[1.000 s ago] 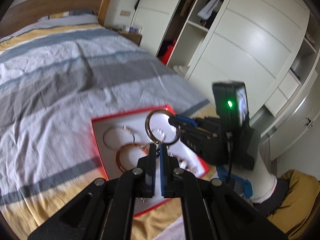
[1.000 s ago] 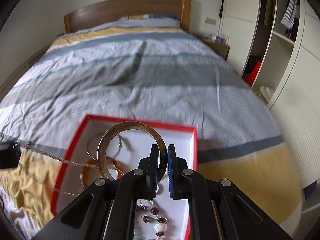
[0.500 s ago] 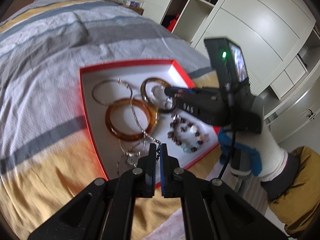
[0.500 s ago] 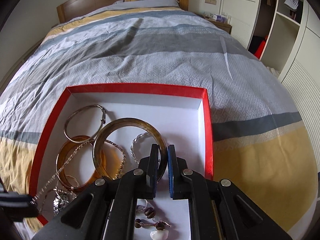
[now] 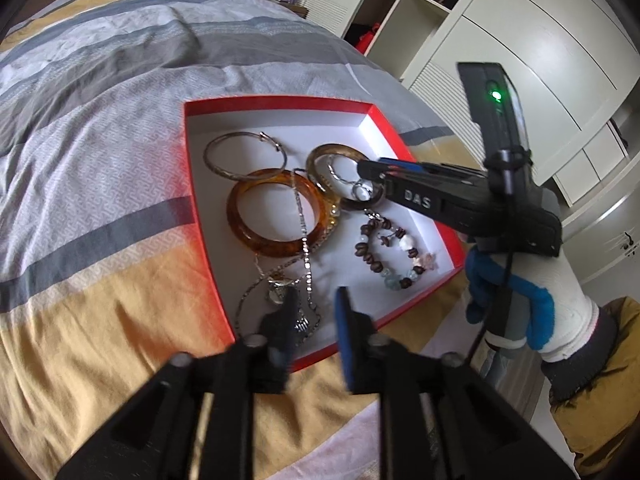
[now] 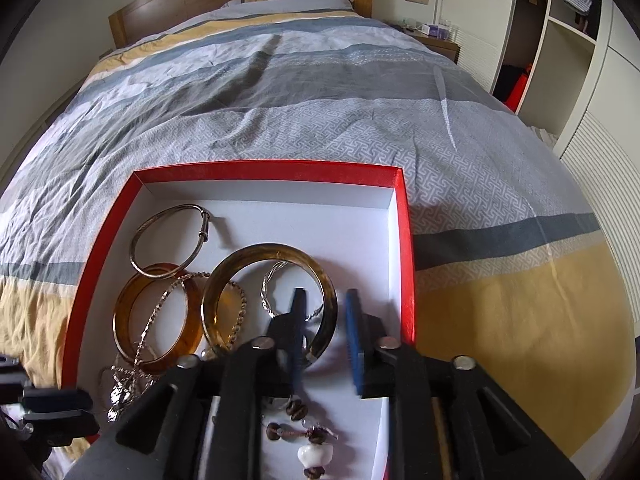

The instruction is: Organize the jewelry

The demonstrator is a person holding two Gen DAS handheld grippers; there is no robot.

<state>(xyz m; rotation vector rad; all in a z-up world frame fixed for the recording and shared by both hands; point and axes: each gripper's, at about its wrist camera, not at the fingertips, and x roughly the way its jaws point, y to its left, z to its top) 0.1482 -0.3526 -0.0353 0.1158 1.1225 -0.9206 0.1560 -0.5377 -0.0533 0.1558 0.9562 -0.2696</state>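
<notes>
My left gripper (image 5: 314, 312) has just been opening, freeing the silver chain necklace (image 5: 302, 248) into the red-rimmed white box (image 5: 276, 102). My right gripper (image 6: 324, 320) has just parted around the olive-brown bangle (image 6: 268, 300), lying there too.

Red box (image 6: 403, 248) on bed (image 6: 280, 112): far white floor and right strip lie bare, open from above. Bangles (image 6: 160, 312), chain (image 5: 304, 240) and beaded bracelet (image 5: 394, 256) crowd the near half; low walls bar level entry.
</notes>
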